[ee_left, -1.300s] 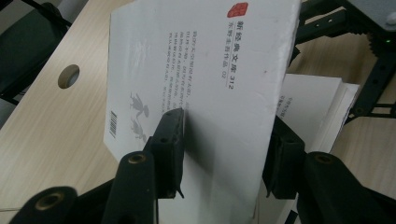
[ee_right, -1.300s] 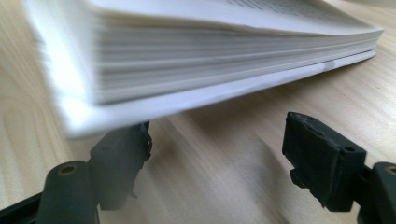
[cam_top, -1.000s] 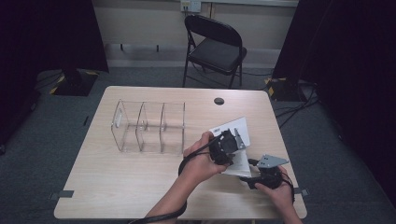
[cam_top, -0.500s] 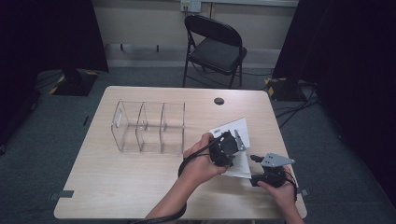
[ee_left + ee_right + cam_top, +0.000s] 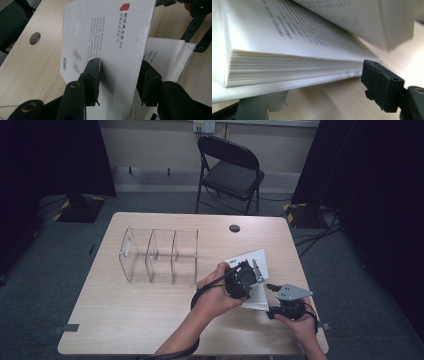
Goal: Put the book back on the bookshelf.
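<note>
Two tools, one book: I have both working a white paperback book (image 5: 252, 270) that lies near the right edge of the table (image 5: 125, 320), well apart from the clear acrylic organizer (image 5: 160, 255).
Book: partly open; its cover and a block of pages are lifted, the rest lies flat on the wood.
Left gripper (image 5: 246, 279): clamped on the raised cover (image 5: 107, 40); in the left gripper view one jaw presses the printed face and the other sits behind it, so I read a firm pinch.
Right gripper (image 5: 272, 290): just beside the book's near edge, low over the table; its jaws have just been closing a little. In the right gripper view one jaw sits under the flat page block (image 5: 287, 67) and the other stands off to the side, so I judge it released, gripping nothing.
Risk, cover: held only at its lower part, the thin card could bend, crease or slide out if I lift further.
Risk, pages: if the lower jaw wedges beneath the stack, it may push the whole book along the table or crumple the bottom cover.
Risk, organizer: none yet; it is well apart from the book.
</note>
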